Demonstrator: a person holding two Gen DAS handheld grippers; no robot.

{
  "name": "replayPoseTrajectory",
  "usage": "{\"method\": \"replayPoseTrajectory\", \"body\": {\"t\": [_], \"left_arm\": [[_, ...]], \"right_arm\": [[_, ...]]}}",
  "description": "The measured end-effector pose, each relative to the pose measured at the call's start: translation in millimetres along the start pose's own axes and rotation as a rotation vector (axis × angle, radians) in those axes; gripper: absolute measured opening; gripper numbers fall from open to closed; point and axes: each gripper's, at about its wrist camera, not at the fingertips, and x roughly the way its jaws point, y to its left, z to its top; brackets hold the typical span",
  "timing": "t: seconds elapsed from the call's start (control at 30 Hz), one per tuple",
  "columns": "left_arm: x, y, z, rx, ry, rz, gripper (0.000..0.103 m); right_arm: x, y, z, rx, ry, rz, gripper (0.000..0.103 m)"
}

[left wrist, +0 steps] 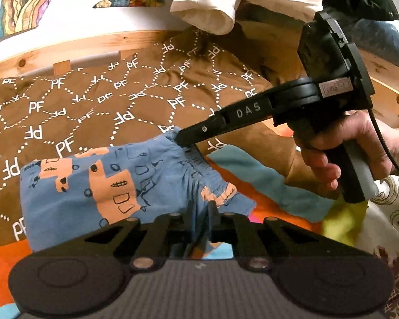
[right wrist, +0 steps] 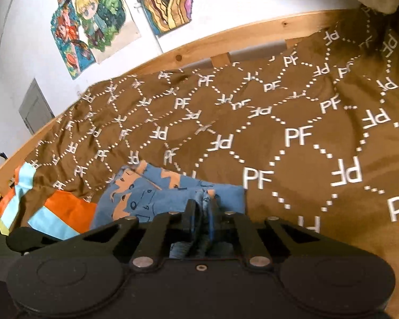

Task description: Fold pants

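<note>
A: Where are the pants (left wrist: 98, 186)?

B: On the brown blanket (left wrist: 93, 101), partly over the orange patch. I've got the waistband pinched at both ends. Left gripper (left wrist: 200, 212) is clamped on the near corner, right gripper (left wrist: 179, 139) clamped on the far corner.

A: Which step?

B: Mid-fold, I reckon. Next I'd carry both corners across together, keeping the edge taut.

A: Pose?

B: Right hand (left wrist: 340, 154) reaches in from the side, fingers (right wrist: 190, 212) low and level. Left points forward, just above the cloth.
</note>
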Motion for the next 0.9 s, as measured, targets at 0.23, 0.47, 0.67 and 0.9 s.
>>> {"method": "replayPoseTrajectory", "body": {"t": [0.23,0.47,0.67,0.9], "left_arm": [[19.6,0.9,-8.2,0.038,0.053,-0.008,0.01],[17.9,2.8,-8.6,0.027,0.057,-0.027,0.012],[12.5,1.3,-7.3,0.026,0.054,-0.041,0.029],[-30.3,17.0,-5.7,-0.069,-0.056,0.01,0.091]], "right_arm": [[13.8,-11.0,-16.0,-0.002,0.046,-0.067,0.011],[11.2,-12.1,-18.1,-0.007,0.044,-0.084,0.022],[-2.2,-10.4,-14.4,-0.048,0.032,-0.127,0.052],[-18.7,13.7,-15.5,-0.238,-0.009,-0.218,0.09]]}}
